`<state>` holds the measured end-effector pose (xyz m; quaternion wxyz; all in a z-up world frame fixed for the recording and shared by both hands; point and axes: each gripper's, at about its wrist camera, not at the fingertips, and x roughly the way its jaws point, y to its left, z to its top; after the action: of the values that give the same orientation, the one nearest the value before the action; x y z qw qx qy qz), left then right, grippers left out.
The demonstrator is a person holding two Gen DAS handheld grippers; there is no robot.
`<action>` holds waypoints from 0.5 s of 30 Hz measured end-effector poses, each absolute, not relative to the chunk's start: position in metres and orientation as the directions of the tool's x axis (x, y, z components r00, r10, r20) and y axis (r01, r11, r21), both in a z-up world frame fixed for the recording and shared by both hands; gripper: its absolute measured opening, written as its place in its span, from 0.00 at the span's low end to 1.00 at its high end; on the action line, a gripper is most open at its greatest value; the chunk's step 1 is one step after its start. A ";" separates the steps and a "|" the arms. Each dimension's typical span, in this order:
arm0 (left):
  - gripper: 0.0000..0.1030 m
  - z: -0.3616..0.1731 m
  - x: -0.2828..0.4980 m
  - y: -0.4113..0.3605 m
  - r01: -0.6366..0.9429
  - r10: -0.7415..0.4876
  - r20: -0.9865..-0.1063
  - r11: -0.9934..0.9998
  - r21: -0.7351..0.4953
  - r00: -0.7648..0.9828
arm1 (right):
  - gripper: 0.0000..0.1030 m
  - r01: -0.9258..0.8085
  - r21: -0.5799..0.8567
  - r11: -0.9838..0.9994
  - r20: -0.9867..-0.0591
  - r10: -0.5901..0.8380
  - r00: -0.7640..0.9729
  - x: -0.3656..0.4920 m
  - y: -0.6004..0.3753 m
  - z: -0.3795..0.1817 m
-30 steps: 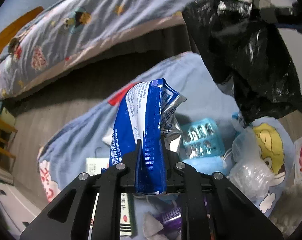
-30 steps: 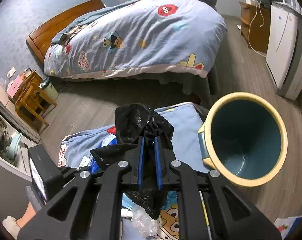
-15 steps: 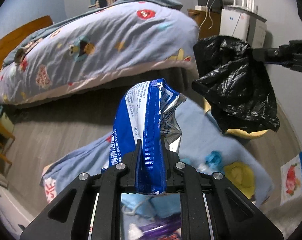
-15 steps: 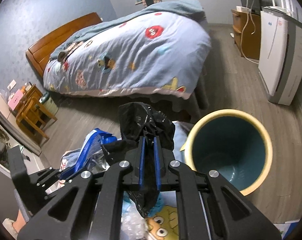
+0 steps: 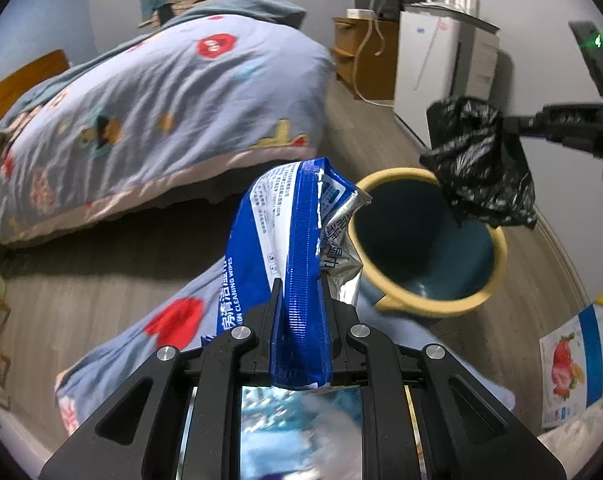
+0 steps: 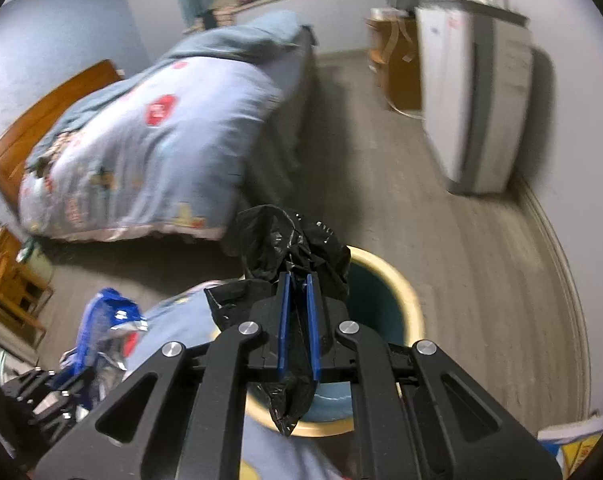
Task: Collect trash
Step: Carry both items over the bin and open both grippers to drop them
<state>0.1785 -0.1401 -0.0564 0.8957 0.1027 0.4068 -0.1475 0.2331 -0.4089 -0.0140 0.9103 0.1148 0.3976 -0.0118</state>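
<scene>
My left gripper [image 5: 301, 292] is shut on a blue and white wipes packet [image 5: 289, 248], which stands up between the jaws. To its right a yellow-rimmed bin [image 5: 429, 308] with a dark blue inside stands on the floor. My right gripper [image 6: 297, 284] is shut on a crumpled black plastic bag [image 6: 289, 244] and hangs over the bin [image 6: 405, 292]. In the left wrist view that black bag [image 5: 481, 168] hangs above the bin's far right rim, held by the right gripper [image 5: 509, 126]. The wipes packet [image 6: 105, 320] shows at lower left in the right wrist view.
A bed with a blue cartoon quilt [image 5: 141, 112] fills the left. A second blue quilt [image 5: 149, 340] lies on the wooden floor below the grippers. A white appliance [image 5: 441, 64] and a wooden cabinet [image 5: 357, 52] stand at the far wall. A printed carton [image 5: 573, 364] lies at lower right.
Both grippers have swung right toward the bin. The black bag now hangs over the bin's mouth. The litter on the floor quilt has dropped out of view. The wipes packet stays gripped.
</scene>
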 end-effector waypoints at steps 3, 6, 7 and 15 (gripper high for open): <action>0.16 -0.060 0.189 -0.166 0.378 -0.203 -0.768 0.924 0.056 0.608 | 0.08 0.174 0.169 0.970 -0.763 0.017 0.646 0.240 -0.428 -0.037; 0.16 -0.068 0.201 -0.193 0.409 -0.221 -0.780 0.911 0.049 0.586 | 0.08 0.187 0.138 0.973 -0.788 -0.007 0.616 0.242 -0.431 -0.054; 0.16 -0.071 0.205 -0.203 0.415 -0.226 -0.784 0.909 0.043 0.578 | 0.08 0.188 0.118 0.975 -0.797 -0.020 0.603 0.244 -0.430 -0.061; 0.16 -0.101 0.224 -0.255 0.464 -0.224 -0.809 0.883 0.067 0.544 | 0.08 0.225 0.130 0.966 -0.830 -0.017 0.557 0.250 -0.441 -0.090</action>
<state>0.2237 -0.2552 -0.1009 0.8677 0.1380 0.4344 -0.1983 0.2496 -0.4411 -0.0895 0.8752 0.1112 0.4657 -0.0691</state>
